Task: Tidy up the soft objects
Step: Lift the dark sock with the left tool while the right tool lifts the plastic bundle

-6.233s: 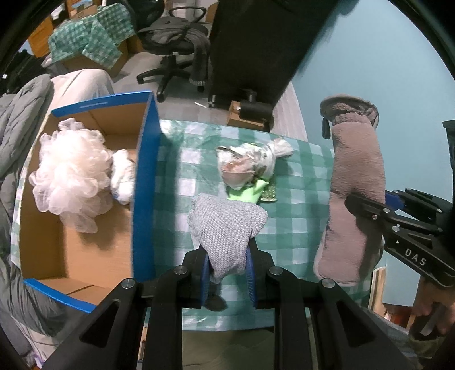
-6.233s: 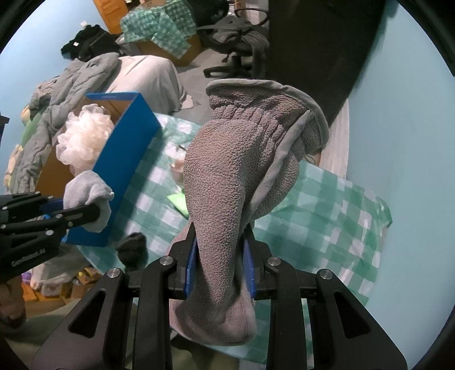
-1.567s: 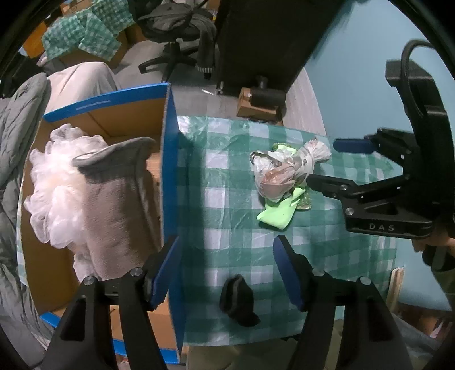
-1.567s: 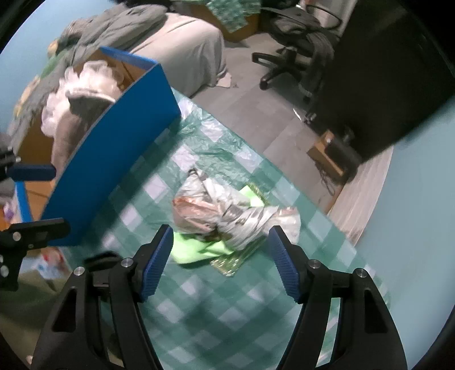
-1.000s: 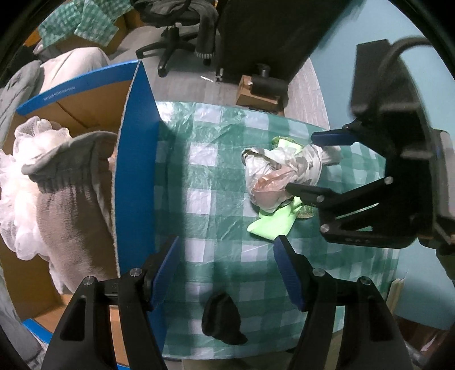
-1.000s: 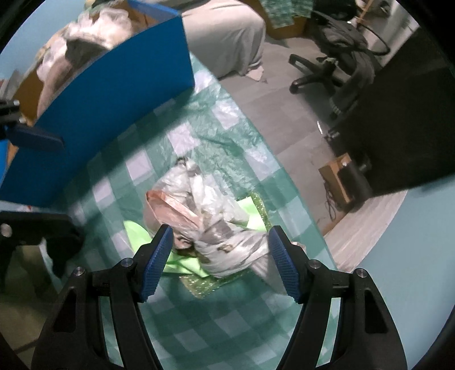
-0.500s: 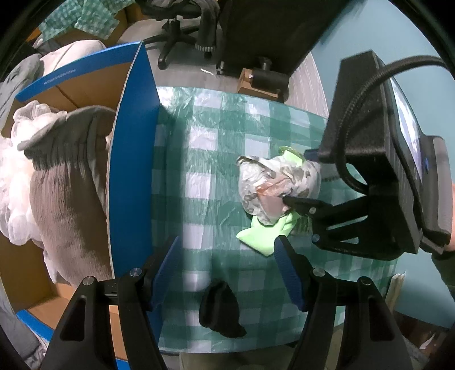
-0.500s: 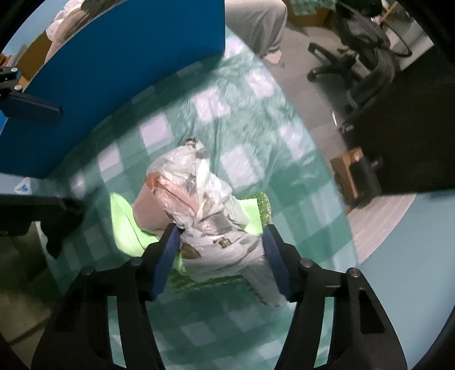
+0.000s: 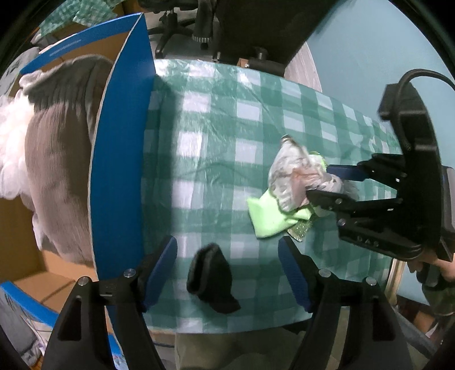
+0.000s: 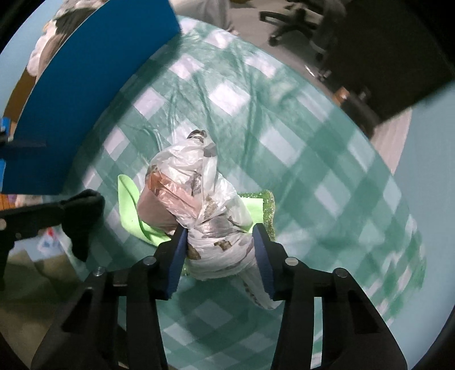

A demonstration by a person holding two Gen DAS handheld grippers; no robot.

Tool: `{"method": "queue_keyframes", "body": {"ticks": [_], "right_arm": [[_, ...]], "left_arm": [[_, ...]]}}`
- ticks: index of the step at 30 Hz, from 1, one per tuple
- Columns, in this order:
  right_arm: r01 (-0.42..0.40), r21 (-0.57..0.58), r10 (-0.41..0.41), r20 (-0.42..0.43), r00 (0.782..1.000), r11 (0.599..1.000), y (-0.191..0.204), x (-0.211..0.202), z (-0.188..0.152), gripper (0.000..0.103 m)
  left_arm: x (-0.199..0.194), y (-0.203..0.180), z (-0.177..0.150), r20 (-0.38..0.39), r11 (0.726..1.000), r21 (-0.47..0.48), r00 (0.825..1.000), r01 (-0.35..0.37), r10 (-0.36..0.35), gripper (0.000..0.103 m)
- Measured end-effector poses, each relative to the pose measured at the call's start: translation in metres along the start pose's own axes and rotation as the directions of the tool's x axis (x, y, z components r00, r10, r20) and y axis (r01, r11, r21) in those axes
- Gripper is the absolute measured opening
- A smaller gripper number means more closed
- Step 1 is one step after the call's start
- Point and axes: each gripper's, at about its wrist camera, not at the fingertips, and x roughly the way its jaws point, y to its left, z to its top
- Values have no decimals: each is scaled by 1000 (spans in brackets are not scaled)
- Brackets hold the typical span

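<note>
A crumpled plastic bag bundle [image 10: 199, 199] lies on a green cloth [image 10: 128, 205] on the checked tablecloth [image 10: 284, 119]. My right gripper [image 10: 220, 242] has its pads on both sides of the bundle's rear end, closing on it; the bundle also shows in the left wrist view [image 9: 295, 179]. My left gripper [image 9: 227, 264] is open and empty, with a small black sock [image 9: 210, 273] lying between its fingers at the table's near edge. The blue-edged cardboard box [image 9: 119, 159] at the left holds a grey fleece mitt [image 9: 57, 159] and a white mesh pouf [image 9: 11, 136].
A glittery green piece [image 10: 268, 207] lies under the cloth. Past the table's far edge stand an office chair [image 10: 301, 17] and a dark cabinet [image 9: 256, 25]. The teal wall [image 9: 369, 51] bounds the right side.
My right gripper has come down over the plastic bundle and narrowed around it. My left gripper has moved closer over the black sock and stays open.
</note>
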Motion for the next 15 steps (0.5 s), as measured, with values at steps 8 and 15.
{"method": "queue_keyframes", "body": {"ticks": [8,15], "right_arm": [[-25,167,15,63,998,986,-7,-18,-29,42],[-64,231,39,112,993,971,-15,-34,-44,42]], "left_arm": [[8,0,-28,-4,997,-80,1000,1,-2,75],[16,10,-48,-11,978,-208,1000,15,-17,78]]}}
